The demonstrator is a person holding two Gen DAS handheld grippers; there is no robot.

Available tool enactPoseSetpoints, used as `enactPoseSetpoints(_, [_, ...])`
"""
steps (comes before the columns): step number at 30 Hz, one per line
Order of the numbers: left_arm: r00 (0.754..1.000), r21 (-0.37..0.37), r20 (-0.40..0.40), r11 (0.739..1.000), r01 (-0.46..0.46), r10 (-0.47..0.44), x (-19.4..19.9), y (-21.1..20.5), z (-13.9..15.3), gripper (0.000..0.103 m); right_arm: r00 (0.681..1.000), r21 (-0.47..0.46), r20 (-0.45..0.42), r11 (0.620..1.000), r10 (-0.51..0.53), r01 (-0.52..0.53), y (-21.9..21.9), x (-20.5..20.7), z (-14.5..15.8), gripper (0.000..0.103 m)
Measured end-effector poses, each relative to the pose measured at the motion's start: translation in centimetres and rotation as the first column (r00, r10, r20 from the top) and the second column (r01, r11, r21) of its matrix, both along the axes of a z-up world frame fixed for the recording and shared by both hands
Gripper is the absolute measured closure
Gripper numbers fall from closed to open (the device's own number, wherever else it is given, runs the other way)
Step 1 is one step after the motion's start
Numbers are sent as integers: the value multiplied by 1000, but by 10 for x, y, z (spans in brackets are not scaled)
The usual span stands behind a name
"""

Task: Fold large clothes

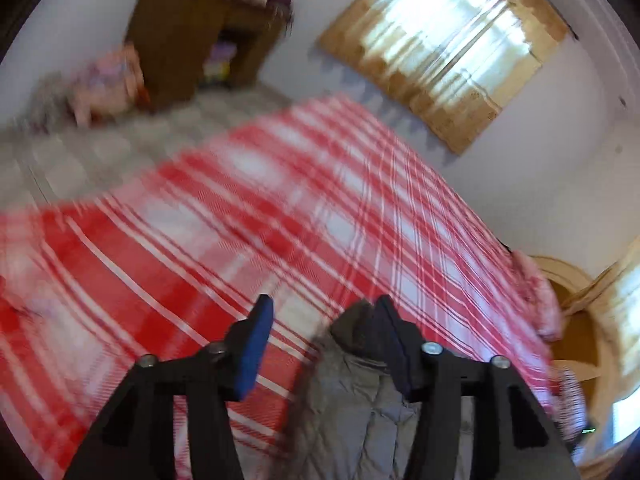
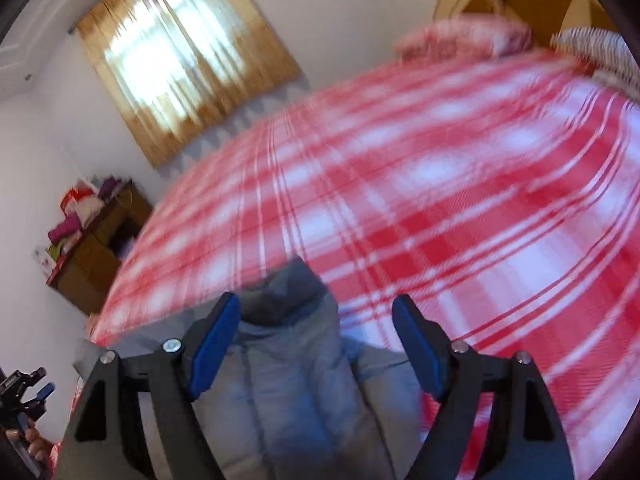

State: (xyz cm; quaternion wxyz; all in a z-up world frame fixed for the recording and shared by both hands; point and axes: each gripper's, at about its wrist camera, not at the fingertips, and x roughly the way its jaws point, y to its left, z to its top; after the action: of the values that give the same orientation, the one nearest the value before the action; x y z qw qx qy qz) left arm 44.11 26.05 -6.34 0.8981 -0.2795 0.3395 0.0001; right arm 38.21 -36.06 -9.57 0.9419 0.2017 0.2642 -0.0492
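Both views ride on hand-held grippers above a bed (image 1: pixel 280 200), looking forward and down along their blue-padded fingers, and both are motion-blurred. The left wrist view faces across the bed toward the far wall, with the window (image 1: pixel 444 40) at upper right and a shelf (image 1: pixel 192 40) at upper left. The right wrist view faces the same wall, with the window (image 2: pixel 180 64) upper left and the shelf (image 2: pixel 96 248) far left. Both share the bed (image 2: pixel 440 200), the window, the shelf and a grey jacket (image 1: pixel 360 412) lying near, close under the fingers (image 2: pixel 288 360).

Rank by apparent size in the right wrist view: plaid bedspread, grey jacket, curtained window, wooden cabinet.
1. plaid bedspread
2. grey jacket, though nearness to the camera inflates it
3. curtained window
4. wooden cabinet
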Motion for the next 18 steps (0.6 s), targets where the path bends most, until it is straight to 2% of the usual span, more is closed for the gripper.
enactPoseSetpoints(1, [1000,62,12,998,12,-13,-4,-11,9,48,1000,-44,13,999,10,-10,8,-5,12,37])
enactPoseSetpoints(2, [999,129,11,991,44,-46,-6,-27,15,48,999,-83,15,995,49,-48,20,-5,25,43])
enactPoseSetpoints(3, [996,173,6,981,83,-86,-5,-44,19,48,995,-99,10,990,101,-99,35,-3,35,53])
enactPoseSetpoints(4, [989,207,2,968,145,-148,-2,-70,23,48,990,-95,9,985,144,-142,47,-1,40,57])
enactPoseSetpoints(7, [944,220,-10,921,323,-329,8,-150,20,48,952,-4,0,952,307,-307,93,13,41,59])
enactPoseSetpoints(9, [927,243,-48,896,372,-371,20,-193,10,48,937,39,-51,938,345,-343,123,32,25,59])
enactPoseSetpoints(11, [917,295,-81,869,397,-391,32,-232,-7,48,928,4,-116,934,355,-357,150,51,3,62])
enactPoseSetpoints(13, [921,355,-106,851,386,-374,41,-252,-25,48,919,-79,-182,926,350,-368,171,68,-23,71])
enactPoseSetpoints(16, [926,416,-131,828,376,-355,51,-263,-54,48,927,-171,-202,920,317,-352,174,73,-53,72])
enactPoseSetpoints(18, [934,424,-138,833,357,-330,59,-257,-70,48,931,-185,-191,920,311,-345,171,77,-64,72])
